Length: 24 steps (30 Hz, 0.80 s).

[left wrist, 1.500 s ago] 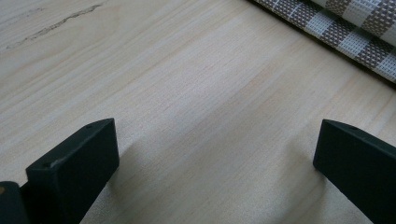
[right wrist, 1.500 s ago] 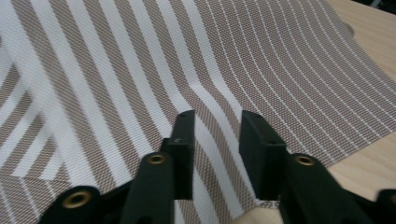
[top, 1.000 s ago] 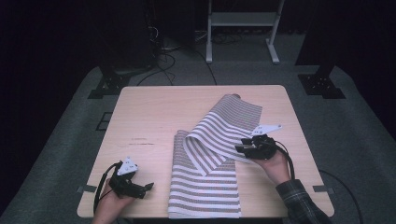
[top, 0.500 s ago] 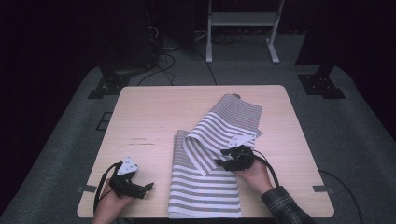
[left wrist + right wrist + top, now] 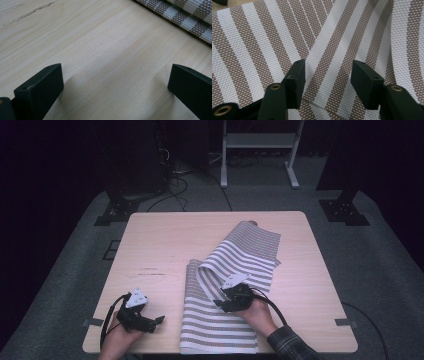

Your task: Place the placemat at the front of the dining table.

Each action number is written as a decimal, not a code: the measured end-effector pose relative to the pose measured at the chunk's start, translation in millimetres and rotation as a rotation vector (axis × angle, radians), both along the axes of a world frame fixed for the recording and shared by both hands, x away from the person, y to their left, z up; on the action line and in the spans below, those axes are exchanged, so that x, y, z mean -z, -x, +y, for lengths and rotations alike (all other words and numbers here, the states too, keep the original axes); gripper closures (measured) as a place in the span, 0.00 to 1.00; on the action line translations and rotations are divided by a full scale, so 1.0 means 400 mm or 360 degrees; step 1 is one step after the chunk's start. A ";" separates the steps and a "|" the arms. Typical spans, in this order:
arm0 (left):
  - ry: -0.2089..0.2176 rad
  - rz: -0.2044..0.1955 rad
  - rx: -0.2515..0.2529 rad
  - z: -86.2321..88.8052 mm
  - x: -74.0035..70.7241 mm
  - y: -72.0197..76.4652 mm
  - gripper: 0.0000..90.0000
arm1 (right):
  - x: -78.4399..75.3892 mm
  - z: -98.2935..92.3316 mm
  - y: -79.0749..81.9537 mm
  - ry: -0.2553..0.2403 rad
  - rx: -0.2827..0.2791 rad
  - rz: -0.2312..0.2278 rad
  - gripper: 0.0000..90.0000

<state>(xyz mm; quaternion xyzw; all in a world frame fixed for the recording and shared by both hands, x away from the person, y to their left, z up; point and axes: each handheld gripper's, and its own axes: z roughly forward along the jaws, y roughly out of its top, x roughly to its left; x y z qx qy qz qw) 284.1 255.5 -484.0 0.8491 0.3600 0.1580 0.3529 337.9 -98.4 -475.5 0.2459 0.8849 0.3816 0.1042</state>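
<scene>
A brown-and-white striped woven mat (image 5: 235, 270) lies folded on the wooden table (image 5: 165, 245), one part doubled back over the other. My right gripper (image 5: 220, 302) hovers over the mat's middle, jaws open, a folded corner of the mat (image 5: 322, 97) lying between them. My left gripper (image 5: 156, 320) rests near the table's front left edge, open over bare wood (image 5: 107, 62). The mat's edge (image 5: 185, 20) runs across the upper right of the left gripper view.
Dark floor surrounds the table, with cables (image 5: 190, 175) and a white stand (image 5: 255, 145) behind it. Black equipment bases (image 5: 345, 210) sit at the back corners. Bare tabletop stretches across the left and back.
My right gripper has moved left from the mat's right edge onto its middle, over the folded layer. The left gripper has stayed in place.
</scene>
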 end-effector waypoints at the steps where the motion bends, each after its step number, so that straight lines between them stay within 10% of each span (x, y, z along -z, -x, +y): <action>1: 0.0001 0.0001 0.0000 0.000 0.000 0.000 0.00 | 0.001 -0.002 0.000 -0.0007 -0.0011 -0.0004 0.52; 8: 0.0002 0.0001 0.0000 -0.001 0.000 0.001 0.00 | 0.006 -0.014 -0.002 -0.0046 0.0011 -0.0019 0.66; 13: 0.0001 0.0000 0.0000 0.000 0.000 0.001 0.00 | 0.005 -0.024 -0.005 -0.0033 0.0029 -0.0065 0.94; 24: 0.0001 0.0000 0.0000 0.000 0.000 0.001 0.00 | -0.032 -0.064 0.002 0.0011 0.0040 -0.0052 0.97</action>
